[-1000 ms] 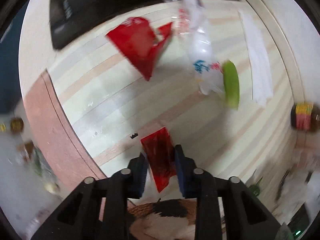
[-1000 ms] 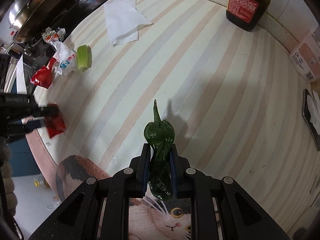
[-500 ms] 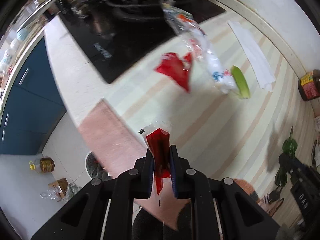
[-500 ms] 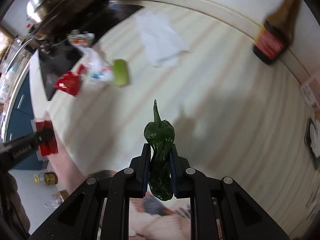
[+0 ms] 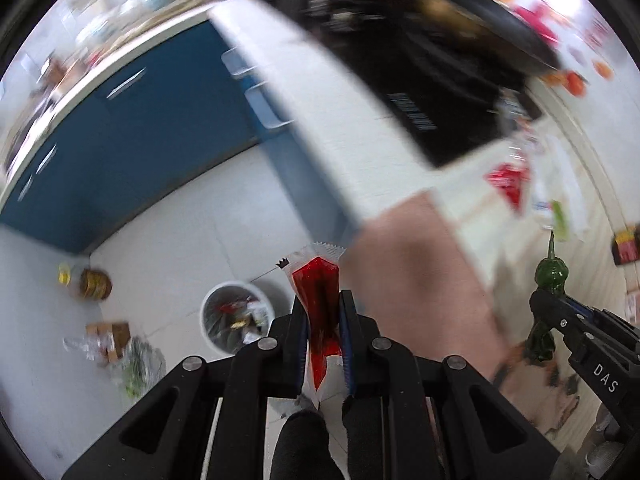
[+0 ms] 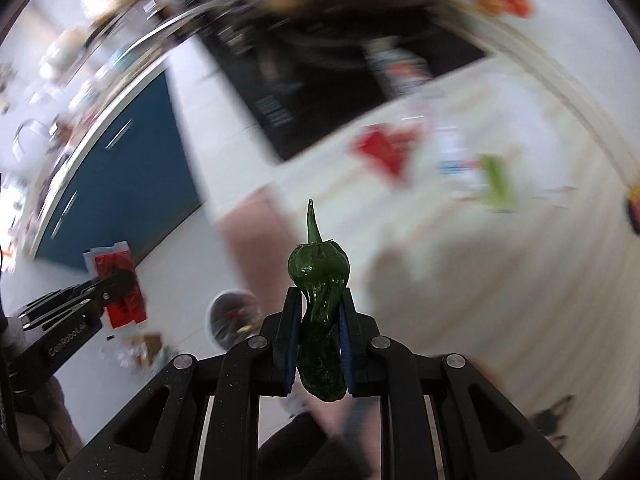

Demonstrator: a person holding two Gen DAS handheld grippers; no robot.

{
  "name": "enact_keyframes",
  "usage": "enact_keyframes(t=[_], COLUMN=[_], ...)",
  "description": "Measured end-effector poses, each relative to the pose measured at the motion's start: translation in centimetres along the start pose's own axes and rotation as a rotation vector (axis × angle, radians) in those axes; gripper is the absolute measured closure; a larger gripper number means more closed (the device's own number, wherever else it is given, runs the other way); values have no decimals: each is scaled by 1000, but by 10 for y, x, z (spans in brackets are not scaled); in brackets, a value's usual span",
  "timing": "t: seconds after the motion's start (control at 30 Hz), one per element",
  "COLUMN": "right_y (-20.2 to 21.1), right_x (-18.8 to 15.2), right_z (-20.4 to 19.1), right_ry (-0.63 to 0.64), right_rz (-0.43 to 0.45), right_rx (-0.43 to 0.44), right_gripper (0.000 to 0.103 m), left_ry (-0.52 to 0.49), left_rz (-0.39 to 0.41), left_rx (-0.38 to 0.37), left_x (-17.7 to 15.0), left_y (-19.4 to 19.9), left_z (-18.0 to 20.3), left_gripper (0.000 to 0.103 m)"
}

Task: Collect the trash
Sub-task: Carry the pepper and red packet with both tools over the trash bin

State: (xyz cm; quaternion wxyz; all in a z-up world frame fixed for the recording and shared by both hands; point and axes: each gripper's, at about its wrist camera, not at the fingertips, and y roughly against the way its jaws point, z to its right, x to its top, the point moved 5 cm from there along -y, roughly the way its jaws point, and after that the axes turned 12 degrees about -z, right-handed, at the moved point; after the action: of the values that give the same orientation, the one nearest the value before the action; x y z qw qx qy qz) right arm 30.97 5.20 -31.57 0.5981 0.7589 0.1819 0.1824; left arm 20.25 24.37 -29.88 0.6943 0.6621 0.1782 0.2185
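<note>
My left gripper (image 5: 323,300) is shut on a red sauce packet (image 5: 318,288), held off the counter above the floor. A white trash bin (image 5: 234,320) with rubbish in it stands on the floor just left of and below the packet. My right gripper (image 6: 319,300) is shut on a wrinkled green pepper (image 6: 320,280), near the counter's edge. The bin also shows in the right wrist view (image 6: 232,316), and the left gripper with the packet (image 6: 118,284) is at its left. A red wrapper (image 6: 386,150), a white plastic bag (image 6: 456,160) and a green vegetable piece (image 6: 496,182) lie on the striped counter.
A black cooktop (image 5: 420,92) with a pan is at the back of the counter. Blue cabinets (image 5: 132,152) line the far side of the white floor. A jar (image 5: 94,284), a cardboard box (image 5: 110,334) and loose litter lie on the floor left of the bin.
Both grippers have swung left, away from the counter and out over the floor, each still holding its item. The bin has come nearer the middle of both views.
</note>
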Motion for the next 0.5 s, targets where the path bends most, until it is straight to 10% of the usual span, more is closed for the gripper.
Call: enact_keyframes(t=[0.4, 0.5], right_y=[-203, -280], right_x=[-15, -23], right_z=[-195, -218], right_ry=[168, 160], right_rz=[-231, -308], right_rx=[127, 154], right_gripper=[85, 85], left_ry=[413, 525], left_rz=[-203, -275], left_rx=[-58, -172], left_x=[-66, -83], left_y=[-155, -225], left_z=[-226, -264], left_gripper=[92, 92])
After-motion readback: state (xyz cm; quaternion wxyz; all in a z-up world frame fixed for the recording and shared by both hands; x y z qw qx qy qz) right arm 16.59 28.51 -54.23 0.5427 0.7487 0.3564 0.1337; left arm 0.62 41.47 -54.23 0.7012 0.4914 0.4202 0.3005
